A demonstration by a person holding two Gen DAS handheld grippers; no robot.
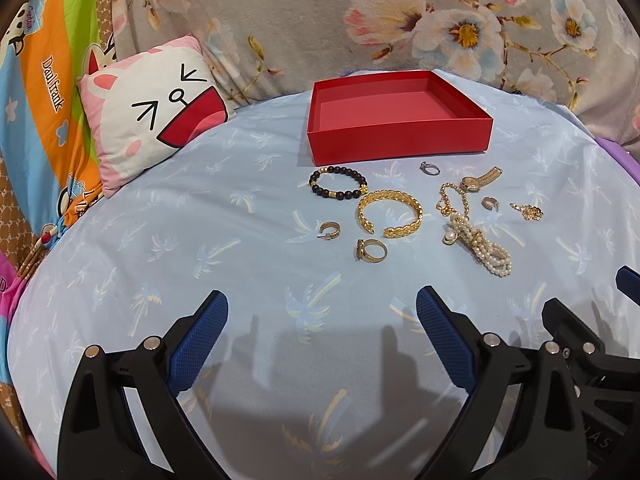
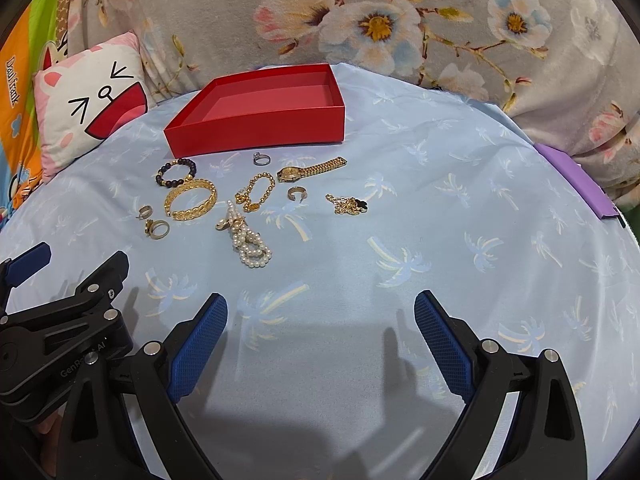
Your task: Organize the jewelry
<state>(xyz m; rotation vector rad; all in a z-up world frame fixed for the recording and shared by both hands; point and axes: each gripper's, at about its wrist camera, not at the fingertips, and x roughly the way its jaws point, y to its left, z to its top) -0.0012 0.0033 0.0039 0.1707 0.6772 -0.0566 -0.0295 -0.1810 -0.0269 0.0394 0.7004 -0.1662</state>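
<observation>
An open red box (image 1: 400,130) (image 2: 256,130) stands empty at the back of the light blue sheet. In front of it lie a black bead bracelet (image 1: 338,182) (image 2: 176,172), a gold cuff (image 1: 390,214) (image 2: 192,200), a gold ring (image 1: 371,250) (image 2: 157,229), a hoop earring (image 1: 330,231) (image 2: 145,212), a silver ring (image 1: 429,168) (image 2: 260,158), a gold watch (image 1: 478,180) (image 2: 310,170), a gold chain (image 1: 452,200) (image 2: 256,192), a pearl strand (image 1: 480,246) (image 2: 246,240), a second hoop (image 1: 490,203) (image 2: 296,194) and a gold pendant (image 1: 528,211) (image 2: 348,204). My left gripper (image 1: 322,312) and right gripper (image 2: 320,312) are both open and empty, short of the jewelry.
A cat-face pillow (image 1: 152,108) (image 2: 86,108) lies at the back left. A flowered grey blanket (image 1: 440,20) (image 2: 400,20) rises behind the box. A purple item (image 2: 576,180) sits at the sheet's right edge. The two grippers are side by side.
</observation>
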